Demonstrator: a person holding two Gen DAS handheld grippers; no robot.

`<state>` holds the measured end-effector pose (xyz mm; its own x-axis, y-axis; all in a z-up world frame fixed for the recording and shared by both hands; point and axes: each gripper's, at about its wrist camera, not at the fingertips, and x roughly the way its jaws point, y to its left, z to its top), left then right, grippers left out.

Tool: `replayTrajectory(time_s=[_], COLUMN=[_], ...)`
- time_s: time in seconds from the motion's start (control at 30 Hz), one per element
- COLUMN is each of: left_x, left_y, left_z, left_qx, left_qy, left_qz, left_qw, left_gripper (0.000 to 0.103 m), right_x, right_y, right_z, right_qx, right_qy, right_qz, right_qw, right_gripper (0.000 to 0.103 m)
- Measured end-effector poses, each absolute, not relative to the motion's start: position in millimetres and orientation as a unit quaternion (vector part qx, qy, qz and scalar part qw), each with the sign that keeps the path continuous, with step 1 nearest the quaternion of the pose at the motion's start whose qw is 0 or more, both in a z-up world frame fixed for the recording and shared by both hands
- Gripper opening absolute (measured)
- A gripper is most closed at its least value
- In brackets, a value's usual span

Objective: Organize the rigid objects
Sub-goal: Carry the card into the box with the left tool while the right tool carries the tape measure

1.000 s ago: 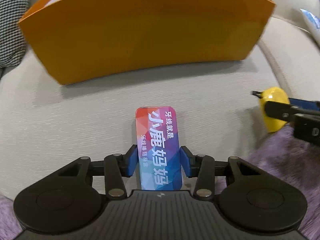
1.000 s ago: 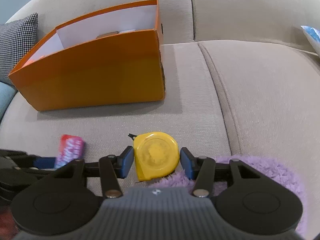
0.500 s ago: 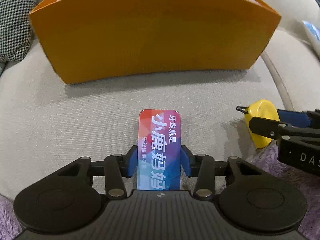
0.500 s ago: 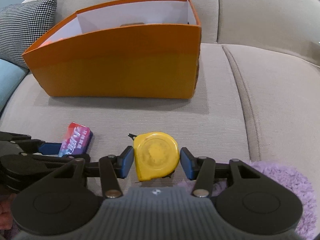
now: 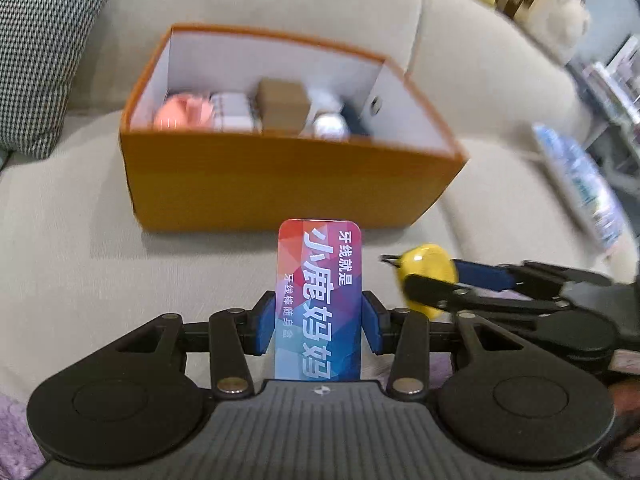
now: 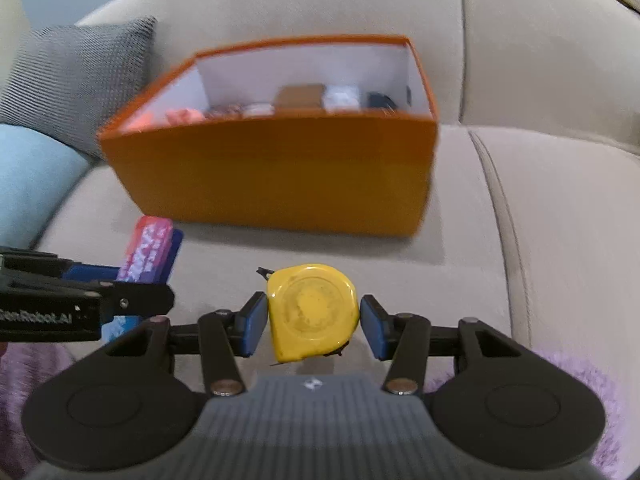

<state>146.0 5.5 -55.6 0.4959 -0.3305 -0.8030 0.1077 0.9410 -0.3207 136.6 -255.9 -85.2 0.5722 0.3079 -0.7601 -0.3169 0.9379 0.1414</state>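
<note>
My left gripper (image 5: 319,326) is shut on a flat multicoloured tin (image 5: 319,304) with white Chinese lettering and holds it above the sofa seat. My right gripper (image 6: 313,326) is shut on a yellow tape measure (image 6: 312,312), also lifted. The tape measure (image 5: 426,276) shows to the right in the left wrist view, and the tin (image 6: 148,258) to the left in the right wrist view. An open orange box (image 5: 280,184) with white inner walls stands ahead on the seat, also in the right wrist view (image 6: 280,176). It holds several small objects, among them a brown carton (image 5: 282,106).
A houndstooth cushion (image 5: 48,48) leans at the left, with a light blue cushion (image 6: 32,176) below it. A purple fluffy mat (image 6: 580,392) lies under the grippers. A blue-printed packet (image 5: 580,188) lies at the right. The beige sofa backrest (image 6: 320,4) rises behind the box.
Both grippers have risen with their objects, so the inside of the orange box now shows. The tin and the tape measure stay gripped side by side.
</note>
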Motion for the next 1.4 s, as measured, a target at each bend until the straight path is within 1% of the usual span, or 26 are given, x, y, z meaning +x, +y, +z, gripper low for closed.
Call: replayTrajectory(time_s=[0.13,0.27,0.37,0.47,0.6,0.73,0.83,1.0,1.17,1.3,1.4], left_x=[158.5,187.4,215.7,249.6,288.7,326.8,345.0,370.0,390.8,402.7,404.5], left_y=[15.4,25.2,25.1,21.9,10.6,-1.8,-14.8,-20.6,-30.5,-33.7,-37.4], left_z=[-20.8,5.0,18.8,21.8,-2.3,-46.7,-76.3,-116.3,-141.3,-155.5,-162.1], left_qx=[-0.128,-0.127,-0.124,-0.124,-0.130,-0.144,-0.127,-0.132,-0.125,-0.142,-0.133], left_qy=[0.467,0.455,0.455,0.468,0.501,0.552,0.577,0.612,0.633,0.649,0.655], left_qz=[-0.145,-0.154,-0.163,-0.167,-0.157,-0.134,-0.128,-0.114,-0.102,-0.097,-0.092], left_qw=[0.863,0.868,0.867,0.859,0.841,0.811,0.797,0.771,0.757,0.741,0.739], left_gripper=[0.050,0.050,0.050,0.050,0.050,0.050,0.050,0.050,0.050,0.050,0.050], right_x=[140.3,152.5,174.7,200.8,239.2,260.7,273.9,290.8,301.8,308.6,312.2], right_y=[-250.5,-251.1,-250.6,-247.2,-238.8,-237.5,-235.4,-233.0,-232.2,-231.1,-228.7], right_z=[-47.4,-9.5,8.7,18.7,16.0,7.7,-6.7,-32.5,-45.0,-51.9,-58.1], right_qx=[-0.006,-0.009,-0.009,-0.018,-0.045,-0.065,-0.095,-0.144,-0.167,-0.173,-0.183], right_qy=[0.400,0.368,0.359,0.355,0.365,0.361,0.363,0.379,0.377,0.382,0.383], right_qz=[0.202,0.228,0.235,0.235,0.219,0.198,0.204,0.209,0.219,0.226,0.226], right_qw=[0.894,0.902,0.903,0.905,0.904,0.909,0.904,0.890,0.884,0.879,0.877], right_gripper=[0.052,0.052,0.052,0.052,0.052,0.052,0.052,0.052,0.052,0.052,0.052])
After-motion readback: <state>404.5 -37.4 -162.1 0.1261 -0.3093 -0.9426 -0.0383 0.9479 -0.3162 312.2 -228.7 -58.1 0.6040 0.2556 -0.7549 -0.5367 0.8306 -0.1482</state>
